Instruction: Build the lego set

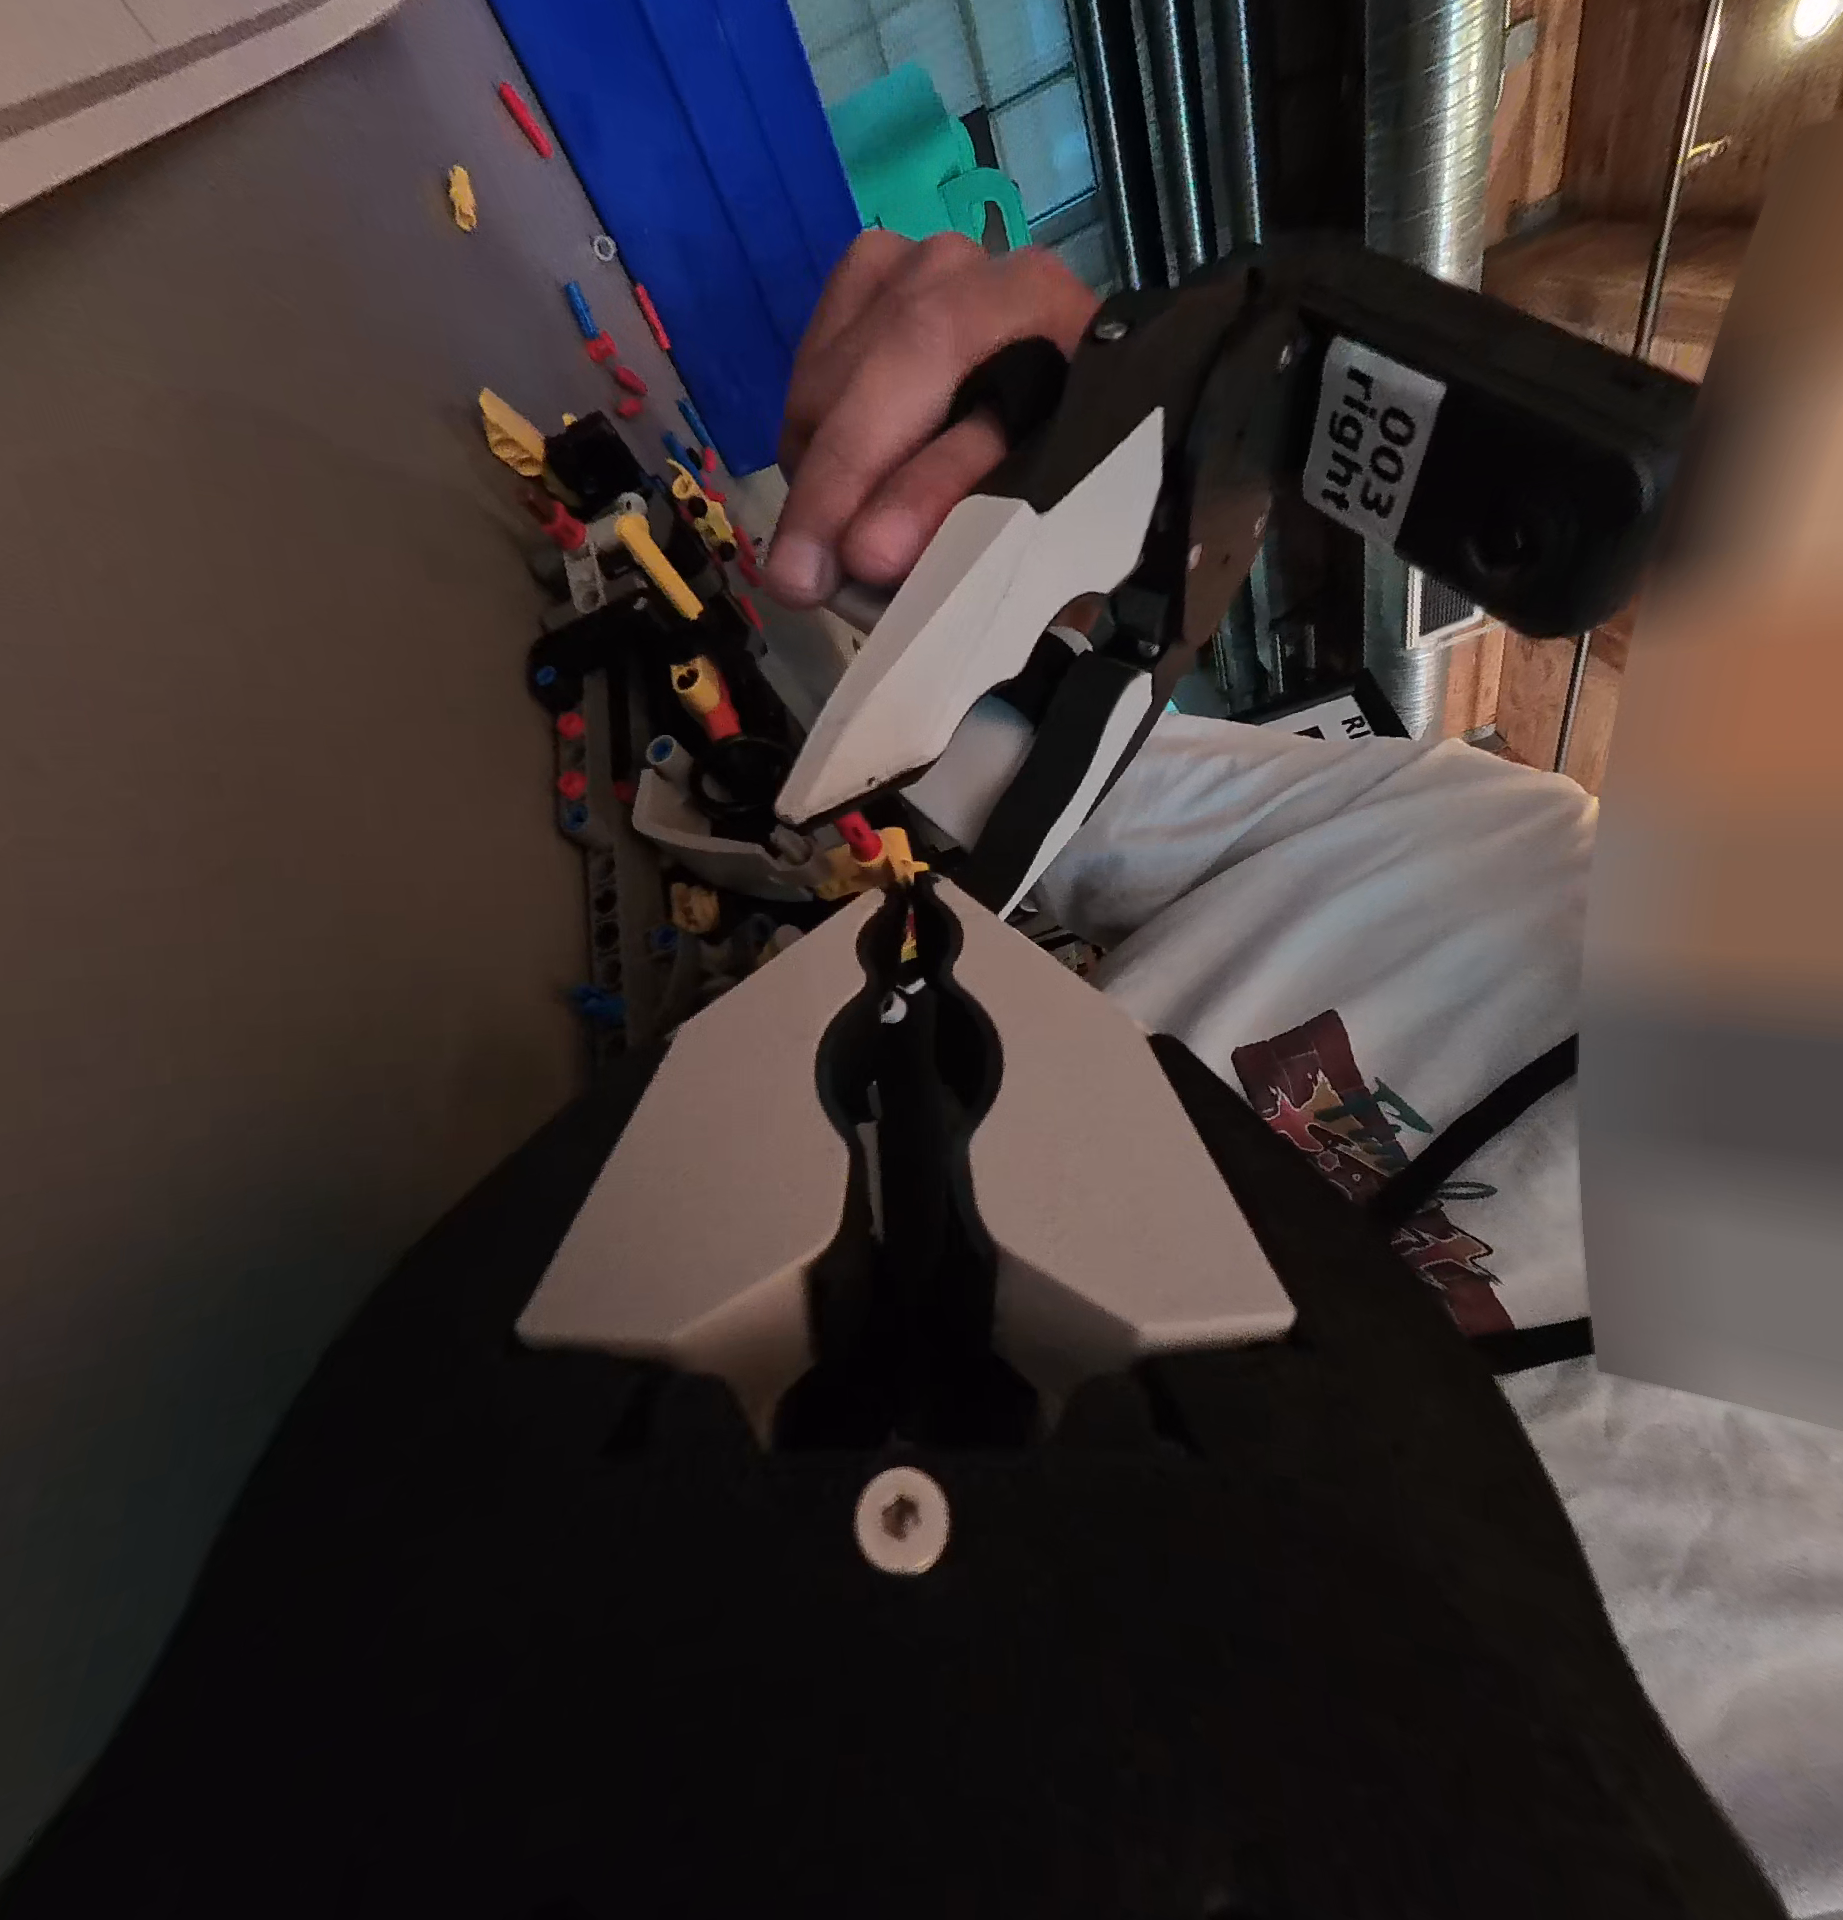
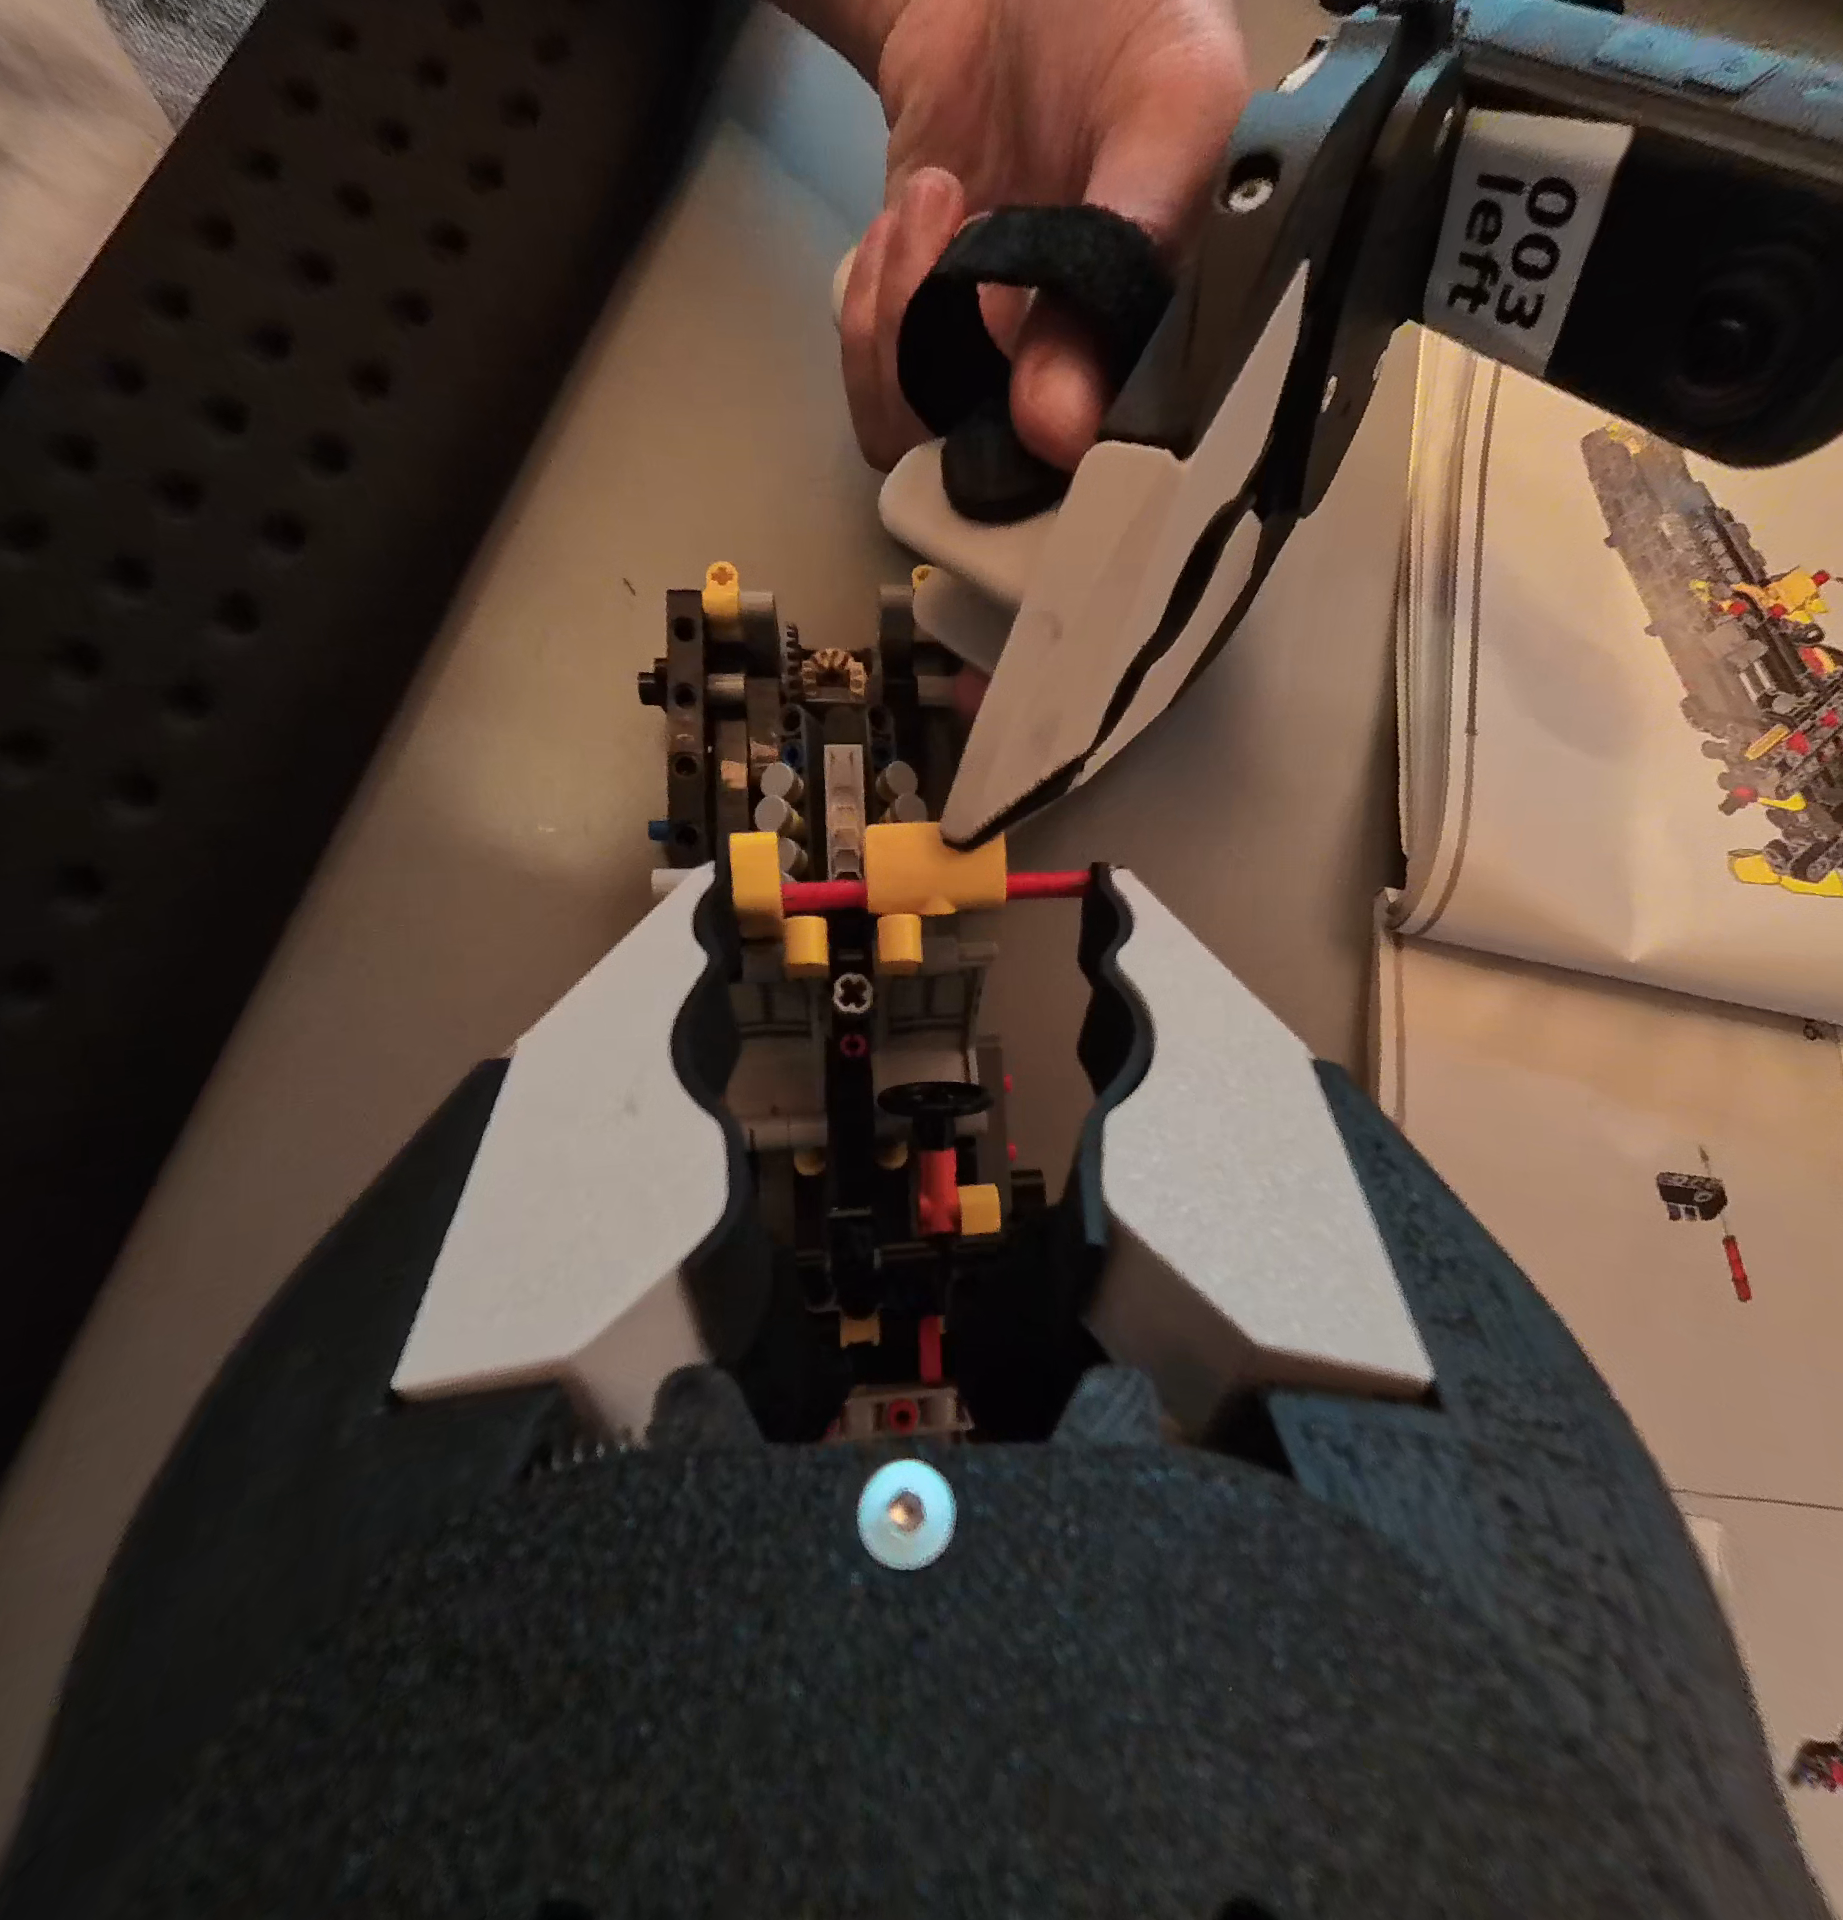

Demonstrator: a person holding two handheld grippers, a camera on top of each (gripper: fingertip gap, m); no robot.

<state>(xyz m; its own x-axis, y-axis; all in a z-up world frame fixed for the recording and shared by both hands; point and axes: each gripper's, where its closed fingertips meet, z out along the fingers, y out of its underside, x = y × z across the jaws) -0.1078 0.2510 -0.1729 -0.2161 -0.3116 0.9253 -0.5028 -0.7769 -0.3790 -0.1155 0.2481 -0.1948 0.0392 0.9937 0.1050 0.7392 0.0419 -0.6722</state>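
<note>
Left gripper (image 2: 964, 836) jaws together on yellow connector (image 2: 932, 871), right gripper (image 2: 901, 894) jaws apart, both white-labelled.

grey table (image 2: 543, 790) with lego model (image 2: 792, 727), open instruction booklet (image 2: 1519, 831), loose pieces (image 1: 616, 353)

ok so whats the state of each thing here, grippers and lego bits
left gripper: shut on the yellow connector
right gripper: open, fingers around the red axle
red axle: threaded through the yellow connector
lego model: partly built, lying on the table
instruction booklet: open
</note>
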